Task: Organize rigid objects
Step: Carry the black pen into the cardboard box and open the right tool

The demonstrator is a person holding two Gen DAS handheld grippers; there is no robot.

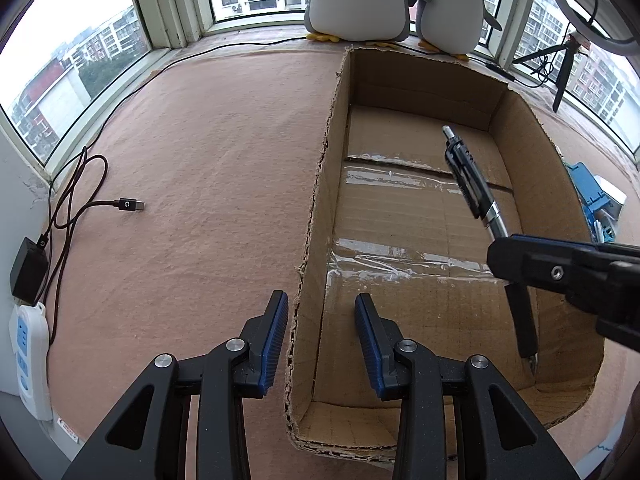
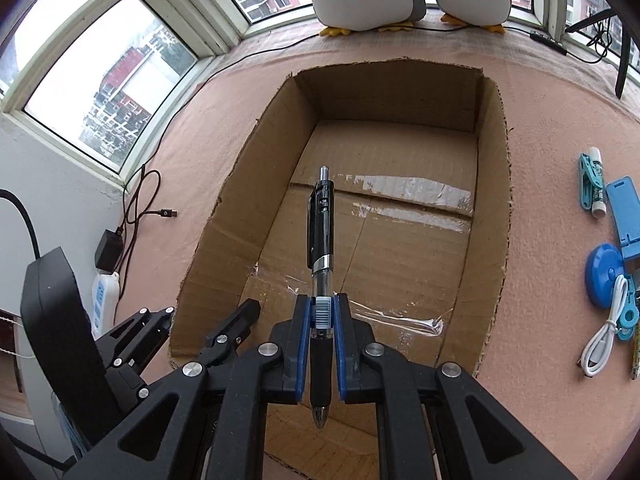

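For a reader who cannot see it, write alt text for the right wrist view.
The right hand-held gripper holds a black pen over an empty cardboard box. Blue stationery lies to the right.

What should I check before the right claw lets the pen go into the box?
1. Pen clamped in the right claw: ok, both pads press its clear barrel.
2. Pen over the box, not the mat: ok, it hangs above the taped floor.
3. Drop spot free: ok, nothing else lies inside the box.
4. Left claw steadying the box: not ok, its pads straddle the near left wall without touching it.
5. Height of the pen above the floor: cannot tell.
6. Next items within view: ok, glue stick and white cable wait on the mat to the right.
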